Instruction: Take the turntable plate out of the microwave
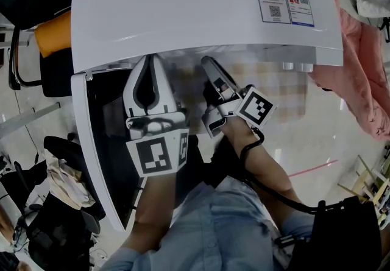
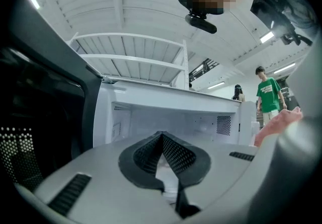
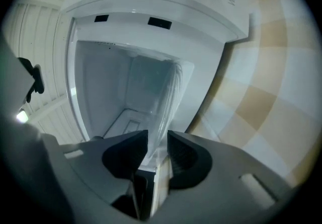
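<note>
Checked table [image 1: 286, 90], white microwave [image 1: 183, 8] with its door swung wide.
The left gripper [image 2: 162, 137] is closed tight and holds nothing. The right gripper [image 3: 157, 138] is nearer the plate [image 3: 168, 92]: its jaws are wide apart around the rim, and the plate lies flat inside, straight ahead.

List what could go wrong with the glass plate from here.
The right gripper has the rim of the turntable plate between open jaws, unclamped; pulling now may leave or drop the glass. Both grippers crowd the microwave opening, so the left gripper may bump the plate.
</note>
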Demonstrator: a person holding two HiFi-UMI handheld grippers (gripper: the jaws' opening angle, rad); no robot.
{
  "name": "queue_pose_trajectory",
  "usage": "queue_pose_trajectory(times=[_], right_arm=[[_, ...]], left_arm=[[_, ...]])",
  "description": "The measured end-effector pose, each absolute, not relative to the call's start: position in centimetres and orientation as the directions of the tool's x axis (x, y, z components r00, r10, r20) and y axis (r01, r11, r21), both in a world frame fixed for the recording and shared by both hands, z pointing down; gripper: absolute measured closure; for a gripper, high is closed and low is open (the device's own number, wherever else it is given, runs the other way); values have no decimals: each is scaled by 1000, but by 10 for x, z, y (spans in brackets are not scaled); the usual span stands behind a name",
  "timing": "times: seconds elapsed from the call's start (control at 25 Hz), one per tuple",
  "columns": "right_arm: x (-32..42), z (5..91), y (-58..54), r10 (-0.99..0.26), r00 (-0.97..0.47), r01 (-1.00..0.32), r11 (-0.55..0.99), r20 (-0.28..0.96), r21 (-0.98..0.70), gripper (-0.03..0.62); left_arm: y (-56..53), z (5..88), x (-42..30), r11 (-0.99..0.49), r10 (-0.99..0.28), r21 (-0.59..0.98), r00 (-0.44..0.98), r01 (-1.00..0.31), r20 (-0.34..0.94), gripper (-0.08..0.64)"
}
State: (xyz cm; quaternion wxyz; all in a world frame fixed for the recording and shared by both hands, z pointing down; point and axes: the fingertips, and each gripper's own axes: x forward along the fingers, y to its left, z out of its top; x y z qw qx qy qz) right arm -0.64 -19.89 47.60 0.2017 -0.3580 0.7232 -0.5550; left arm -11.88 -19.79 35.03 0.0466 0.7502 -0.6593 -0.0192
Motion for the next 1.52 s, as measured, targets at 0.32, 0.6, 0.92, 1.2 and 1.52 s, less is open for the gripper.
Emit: queue_pose_trajectory(times=[0.32, 0.6, 0.92, 1.2, 1.52], right_arm=[[-6, 481, -198, -740, -664, -270, 100, 110, -958, 546], [-2, 486, -159, -727, -681, -231, 94, 92, -968, 548], [-9, 484, -183, -715, -698, -215, 146, 47, -966, 460], [-12, 488, -194, -728, -685, -213, 139, 46, -967, 541], [-8, 488, -192, -732, -681, -175, 146, 13, -974, 513]], left_arm=[[-195, 349, -121, -118, -992, 89, 121, -989, 29, 555], [-188, 349, -113, -124, -991, 83, 127, -989, 29, 554], [-188, 348, -108, -139, -990, 86, 141, -987, 29, 555], [-190, 345, -111, -135, -990, 84, 137, -987, 18, 555], [-188, 345, -109, -139, -990, 86, 141, -987, 25, 555]])
